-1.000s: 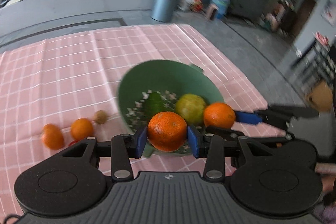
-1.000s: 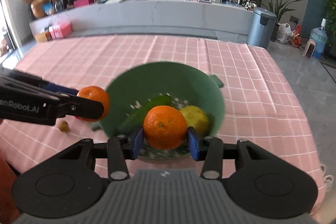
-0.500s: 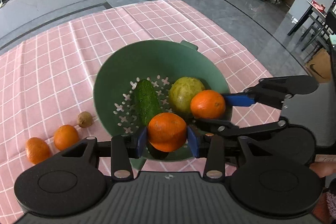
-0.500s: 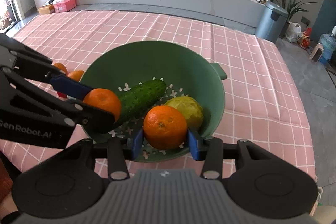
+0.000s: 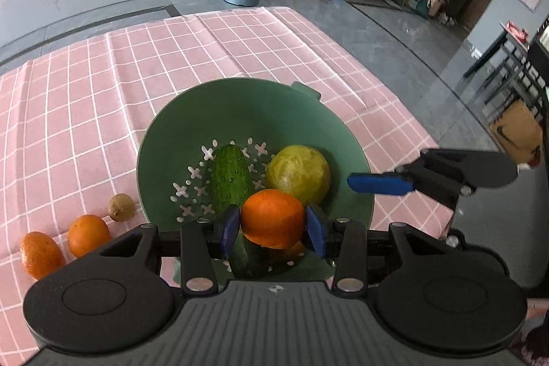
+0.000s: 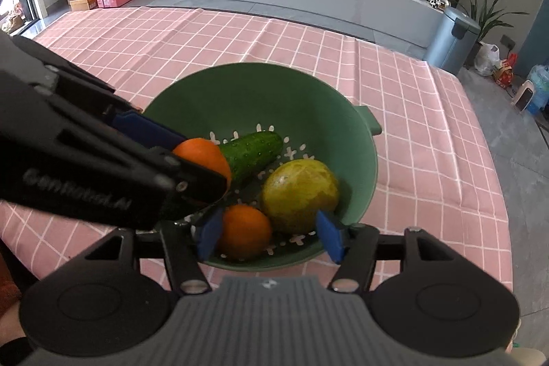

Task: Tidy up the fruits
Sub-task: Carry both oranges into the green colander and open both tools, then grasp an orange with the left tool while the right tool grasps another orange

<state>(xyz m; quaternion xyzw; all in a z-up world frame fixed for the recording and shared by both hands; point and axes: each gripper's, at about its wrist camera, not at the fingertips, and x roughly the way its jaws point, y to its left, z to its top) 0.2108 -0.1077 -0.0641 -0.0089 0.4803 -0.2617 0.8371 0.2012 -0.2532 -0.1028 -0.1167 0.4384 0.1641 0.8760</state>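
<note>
A green colander bowl (image 5: 343, 139) on the pink checked cloth holds a cucumber (image 5: 230, 175) and a yellow-green round fruit (image 5: 298, 172). My left gripper (image 5: 272, 228) is shut on an orange (image 5: 272, 216) just above the bowl's near side. In the right wrist view my right gripper (image 6: 269, 235) hangs low over the bowl (image 6: 360, 139) with its jaws opening. A second orange (image 6: 244, 230) lies on the bowl's floor between them, with the right pad well clear of it. The cucumber (image 6: 254, 151) and the yellow-green fruit (image 6: 300, 191) lie just behind.
Two oranges (image 5: 88, 235) (image 5: 39, 254) and a small brown fruit (image 5: 120, 207) lie on the cloth left of the bowl. A blue finger of the right gripper (image 5: 377, 183) reaches over the bowl's right rim. The table's edge runs close on the right, with grey floor beyond.
The right gripper's jaws have parted and its orange now rests in the bowl. Both grippers have come lower and closer over the bowl. The left still grips its orange.
</note>
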